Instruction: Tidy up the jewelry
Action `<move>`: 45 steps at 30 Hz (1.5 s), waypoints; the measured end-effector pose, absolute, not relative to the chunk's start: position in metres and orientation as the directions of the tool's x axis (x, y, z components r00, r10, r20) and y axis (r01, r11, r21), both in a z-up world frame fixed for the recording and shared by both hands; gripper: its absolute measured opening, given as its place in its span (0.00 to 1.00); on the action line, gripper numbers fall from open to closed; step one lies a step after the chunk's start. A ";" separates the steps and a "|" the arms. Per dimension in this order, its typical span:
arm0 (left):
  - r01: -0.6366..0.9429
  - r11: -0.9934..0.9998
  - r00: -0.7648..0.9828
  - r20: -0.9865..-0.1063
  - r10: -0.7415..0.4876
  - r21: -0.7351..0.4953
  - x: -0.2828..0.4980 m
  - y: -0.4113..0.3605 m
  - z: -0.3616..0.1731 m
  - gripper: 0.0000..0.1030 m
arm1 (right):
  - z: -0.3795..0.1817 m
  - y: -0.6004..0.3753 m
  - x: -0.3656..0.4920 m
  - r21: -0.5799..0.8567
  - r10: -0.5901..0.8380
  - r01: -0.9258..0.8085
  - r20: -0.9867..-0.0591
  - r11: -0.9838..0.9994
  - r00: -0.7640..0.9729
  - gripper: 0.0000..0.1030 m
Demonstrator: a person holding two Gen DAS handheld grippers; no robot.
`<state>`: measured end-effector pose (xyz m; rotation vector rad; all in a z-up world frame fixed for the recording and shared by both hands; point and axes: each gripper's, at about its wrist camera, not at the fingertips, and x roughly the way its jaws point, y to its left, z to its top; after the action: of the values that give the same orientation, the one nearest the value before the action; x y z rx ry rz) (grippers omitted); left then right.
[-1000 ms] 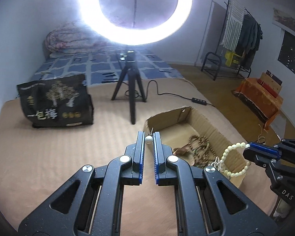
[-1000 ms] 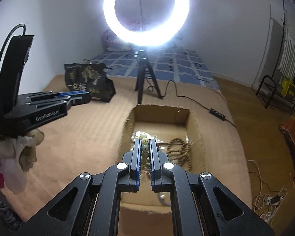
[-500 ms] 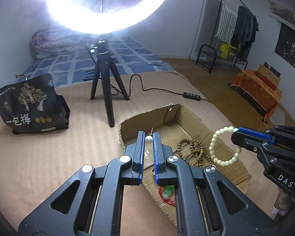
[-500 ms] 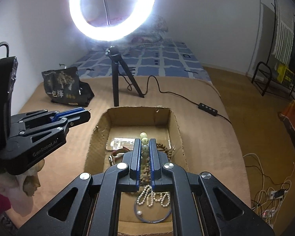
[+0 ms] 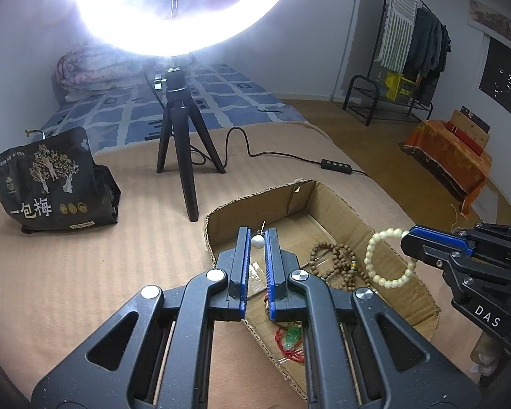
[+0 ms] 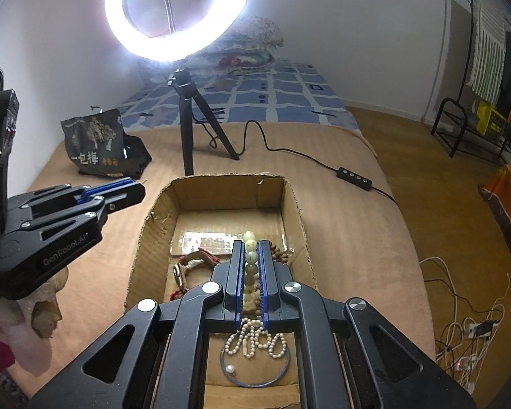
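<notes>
An open cardboard box (image 5: 327, 197) (image 6: 153, 225) lies on the tan bed cover. My left gripper (image 5: 257, 238) is shut on a small white pearl earring (image 5: 257, 241) above the box's near left corner. My right gripper (image 6: 249, 248) is shut on a pale bead bracelet (image 6: 250, 259), which hangs as a loop over the box in the left wrist view (image 5: 388, 257). In the box lie a brown wooden bead string (image 5: 334, 262), a white pearl necklace (image 6: 255, 341), a blue wire ring with one pearl (image 6: 255, 380) and a red-corded piece (image 5: 289, 341).
A ring light on a black tripod (image 5: 184, 156) stands behind the box, its cable and switch (image 5: 337, 165) running right. A black printed bag (image 5: 47, 184) sits at the left. Loose cables and a power strip (image 6: 473, 334) lie on the floor to the right.
Both grippers have moved forward and lower over the box, each still holding its piece. The box now looks nearer and more of its contents show.
</notes>
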<state>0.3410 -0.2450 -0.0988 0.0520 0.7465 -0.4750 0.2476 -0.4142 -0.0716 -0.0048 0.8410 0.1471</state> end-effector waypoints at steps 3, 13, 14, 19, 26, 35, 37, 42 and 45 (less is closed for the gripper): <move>0.428 0.897 0.639 -0.665 -0.386 -0.109 0.341 -0.245 -0.099 0.10 | -0.071 -0.415 0.248 0.048 0.121 -0.129 -0.743 0.991 0.658 0.09; 0.407 0.908 0.666 -0.649 -0.368 -0.098 0.336 -0.238 -0.091 0.57 | -0.067 -0.419 0.246 -0.011 0.038 -0.066 -0.723 0.998 0.689 0.68; 0.406 0.909 0.669 -0.646 -0.367 -0.095 0.336 -0.238 -0.091 0.59 | -0.066 -0.419 0.246 -0.017 0.031 -0.063 -0.721 0.998 0.693 0.68; 0.408 0.910 0.682 -0.638 -0.358 -0.075 0.330 -0.237 -0.085 0.64 | -0.064 -0.418 0.243 -0.037 0.013 -0.057 -0.722 0.998 0.692 0.71; 0.407 0.911 0.697 -0.624 -0.354 -0.063 0.319 -0.235 -0.075 0.67 | -0.056 -0.417 0.235 -0.045 0.000 -0.045 -0.709 0.998 0.705 0.73; 0.380 0.921 0.719 -0.601 -0.349 -0.081 0.300 -0.220 -0.055 0.70 | -0.039 -0.421 0.218 -0.027 0.002 -0.029 -0.683 0.999 0.730 0.74; 0.377 0.922 0.725 -0.592 -0.351 -0.086 0.294 -0.217 -0.049 0.70 | -0.034 -0.422 0.213 -0.024 0.003 -0.027 -0.675 0.999 0.738 0.75; 0.373 0.925 0.750 -0.562 -0.349 -0.076 0.276 -0.207 -0.033 0.70 | -0.021 -0.423 0.201 -0.018 -0.005 -0.009 -0.653 1.000 0.757 0.78; 0.376 0.924 0.759 -0.548 -0.351 -0.072 0.263 -0.202 -0.025 0.70 | -0.012 -0.424 0.192 -0.004 0.002 -0.006 -0.637 1.000 0.771 0.78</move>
<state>0.2633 -0.2016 -0.0253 0.0434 0.5879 -0.3958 0.1919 -0.4239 -0.0120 -0.0060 0.6911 0.0045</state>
